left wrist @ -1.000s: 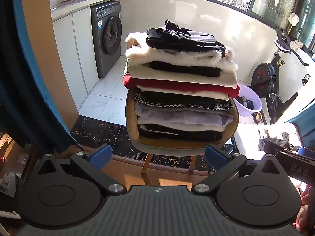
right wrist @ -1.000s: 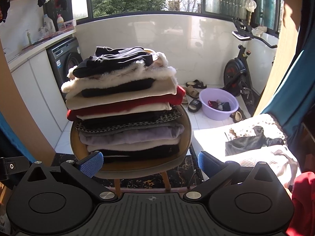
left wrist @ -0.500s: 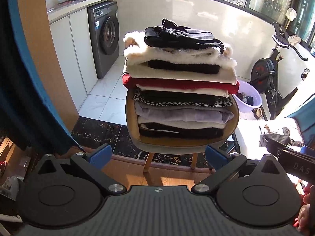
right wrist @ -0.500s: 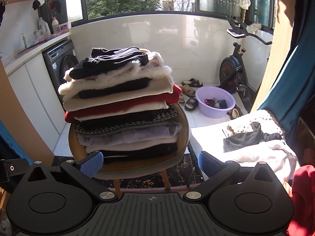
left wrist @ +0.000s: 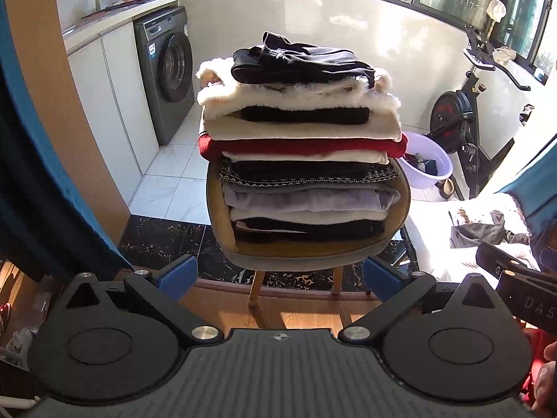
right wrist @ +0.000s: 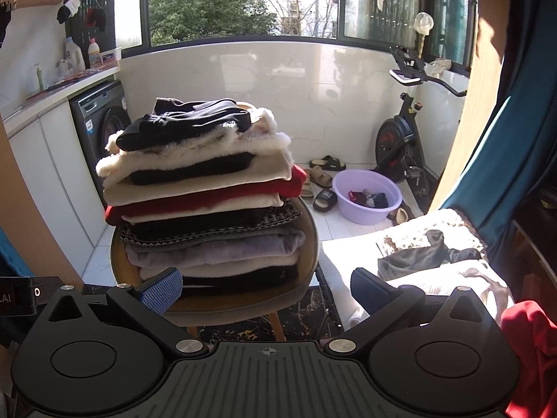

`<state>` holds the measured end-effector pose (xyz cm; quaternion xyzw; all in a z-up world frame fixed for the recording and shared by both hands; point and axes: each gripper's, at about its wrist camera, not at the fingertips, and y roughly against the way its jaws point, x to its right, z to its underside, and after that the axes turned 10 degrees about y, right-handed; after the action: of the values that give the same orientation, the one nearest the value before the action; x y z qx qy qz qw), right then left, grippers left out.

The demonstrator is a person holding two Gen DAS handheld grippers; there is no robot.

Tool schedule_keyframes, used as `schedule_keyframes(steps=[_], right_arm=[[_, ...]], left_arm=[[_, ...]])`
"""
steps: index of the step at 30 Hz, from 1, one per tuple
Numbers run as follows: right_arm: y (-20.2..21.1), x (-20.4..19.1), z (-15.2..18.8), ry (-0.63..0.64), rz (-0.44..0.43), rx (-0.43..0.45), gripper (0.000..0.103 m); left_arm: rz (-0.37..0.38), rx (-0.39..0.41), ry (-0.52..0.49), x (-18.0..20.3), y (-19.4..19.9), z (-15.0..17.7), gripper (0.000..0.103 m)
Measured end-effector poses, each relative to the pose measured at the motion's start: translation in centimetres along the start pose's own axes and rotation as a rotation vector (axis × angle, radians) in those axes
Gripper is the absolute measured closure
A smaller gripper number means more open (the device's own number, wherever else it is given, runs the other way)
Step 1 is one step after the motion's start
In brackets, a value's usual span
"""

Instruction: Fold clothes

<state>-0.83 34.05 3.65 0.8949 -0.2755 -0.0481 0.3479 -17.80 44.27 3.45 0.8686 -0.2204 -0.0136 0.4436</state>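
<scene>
we take the chair point(left wrist: 306, 250) as landmark. on its seat sits a tall stack of folded clothes point(left wrist: 303, 146), black piece on top, then fluffy white, cream, red, patterned black, grey, white, black at the bottom, edges roughly squared, whole pile leaning a bit. over the last second the change is small: both views have drifted, stack and chair sit a little differently in frame, right wrist view now tilted so the pile leans left; the stack itself looks the same, no layer added or removed. left gripper point(left wrist: 278, 275) hangs short of the chair, jaws spread, nothing between the blue pads. right gripper point(right wrist: 266, 291) likewise short of the chair, jaws spread and empty. no contact with any garment in either view. to the right of the chair, on a bed point(right wrist: 348, 254) in bright sun, lies a dark unfolded garment point(right wrist: 424, 254) on white fabric, and a red cloth point(right wrist: 529, 341) shows at the right edge near the right gripper, partly cut off. further behind the chair, a purple basin point(right wrist: 365, 196) with small items, washing machine point(left wrist: 167, 69) left, exercise bike point(right wrist: 400, 139) right. we judge: folded pile lies as the task wants; loose pieces right of the chair suggest more may remain, though we cannot tell whether those belong to the job. both grippers are free.
</scene>
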Motion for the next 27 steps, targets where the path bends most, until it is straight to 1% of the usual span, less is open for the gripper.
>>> schedule_keyframes(steps=[8, 12, 18, 27], right_arm=[[0.2, 0.5, 0.5, -0.032, 0.027, -0.009, 0.001], [0.3, 0.1, 0.6, -0.031, 0.028, -0.012, 0.001], [0.6, -0.1, 0.7, -0.031, 0.032, -0.008, 0.001], [0.5, -0.5, 0.6, -0.03, 0.034, -0.006, 0.001]], left_arm=[[0.013, -0.017, -0.021, 0.2, -0.5, -0.1, 0.0], [0.0, -0.001, -0.039, 0.2, -0.3, -0.2, 0.0], [0.008, 0.007, -0.049, 0.3, -0.3, -0.5, 0.0], [-0.014, 0.02, -0.076, 0.3, -0.4, -0.7, 0.0]])
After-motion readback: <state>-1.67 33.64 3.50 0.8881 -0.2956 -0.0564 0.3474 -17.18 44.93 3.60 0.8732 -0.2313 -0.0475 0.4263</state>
